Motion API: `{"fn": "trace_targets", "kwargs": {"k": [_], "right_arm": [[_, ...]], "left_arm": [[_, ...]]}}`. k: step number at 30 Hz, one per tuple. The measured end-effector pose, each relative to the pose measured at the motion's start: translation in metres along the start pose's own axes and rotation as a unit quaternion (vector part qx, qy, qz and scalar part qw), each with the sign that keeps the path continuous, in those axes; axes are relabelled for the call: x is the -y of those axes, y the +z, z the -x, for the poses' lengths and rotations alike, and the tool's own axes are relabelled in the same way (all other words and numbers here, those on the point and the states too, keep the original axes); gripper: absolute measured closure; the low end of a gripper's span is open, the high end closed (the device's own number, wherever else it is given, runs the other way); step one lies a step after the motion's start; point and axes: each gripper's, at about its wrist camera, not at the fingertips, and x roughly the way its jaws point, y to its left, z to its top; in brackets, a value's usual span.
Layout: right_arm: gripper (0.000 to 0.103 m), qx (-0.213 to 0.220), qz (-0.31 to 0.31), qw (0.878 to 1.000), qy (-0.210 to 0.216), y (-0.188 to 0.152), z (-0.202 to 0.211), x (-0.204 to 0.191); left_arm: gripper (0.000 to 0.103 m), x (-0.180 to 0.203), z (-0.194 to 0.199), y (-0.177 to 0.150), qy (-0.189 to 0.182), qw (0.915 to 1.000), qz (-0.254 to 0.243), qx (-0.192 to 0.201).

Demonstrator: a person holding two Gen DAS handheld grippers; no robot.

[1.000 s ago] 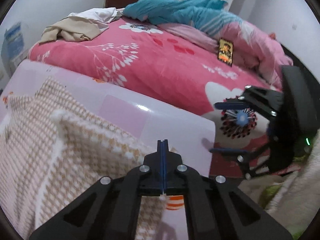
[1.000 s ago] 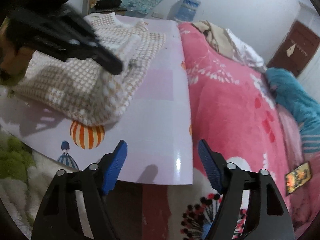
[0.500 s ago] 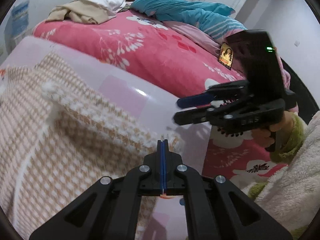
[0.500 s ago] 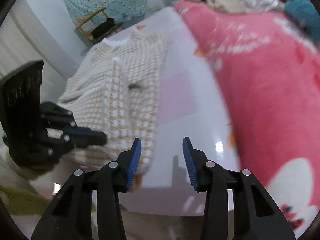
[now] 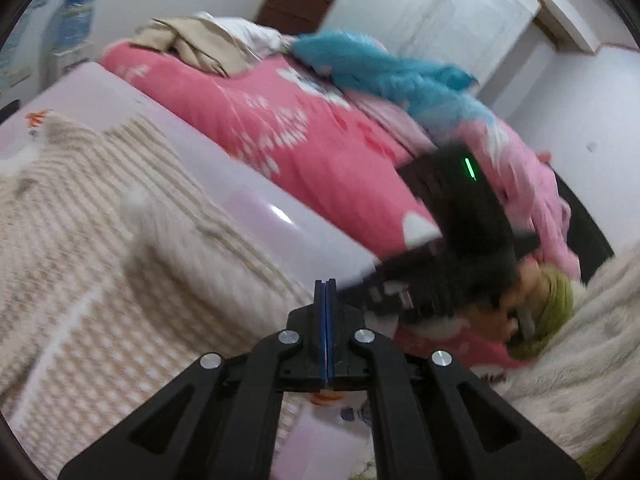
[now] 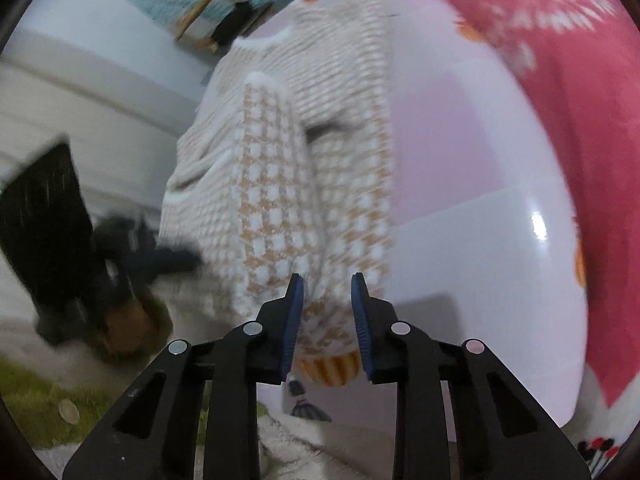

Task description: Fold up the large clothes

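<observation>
One checked sweater (image 6: 296, 184) spread on lilac table (image 6: 472, 184) beside pink bed (image 5: 304, 148). Right gripper (image 6: 327, 320) at sweater's near hem – jaws closing, fabric edge between pads, not yet pinched. Left gripper (image 5: 325, 332) fully closed above sweater – nothing visible between pads.

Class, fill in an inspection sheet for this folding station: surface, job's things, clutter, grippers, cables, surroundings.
Surface: glossy lilac table with balloon prints.
Job's things: beige-and-white knit sweater lying on the table, one sleeve folded over it.
Clutter: nothing seen on the table.
Grippers: left gripper shut, nothing visibly between its pads; right gripper closing over the sweater's near hem.
Cables: nothing seen.
Surroundings: pink bedspread, blue blanket, heap of beige clothes.
</observation>
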Motion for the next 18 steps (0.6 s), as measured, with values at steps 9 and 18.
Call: {"fn": "trace_targets", "kwargs": {"k": [9,18], "right_arm": [[0.070,-0.033,0.071,0.994,-0.072,-0.016,-0.010,-0.038],[0.065,-0.013,0.019,0.992,-0.128,0.032,-0.009,-0.032]], "left_arm": [[0.078,-0.017,-0.026,-0.007,0.080,0.9950,0.006,-0.059],[0.078,-0.025,-0.044,-0.028,0.093,0.9914,0.011,-0.091]]}}
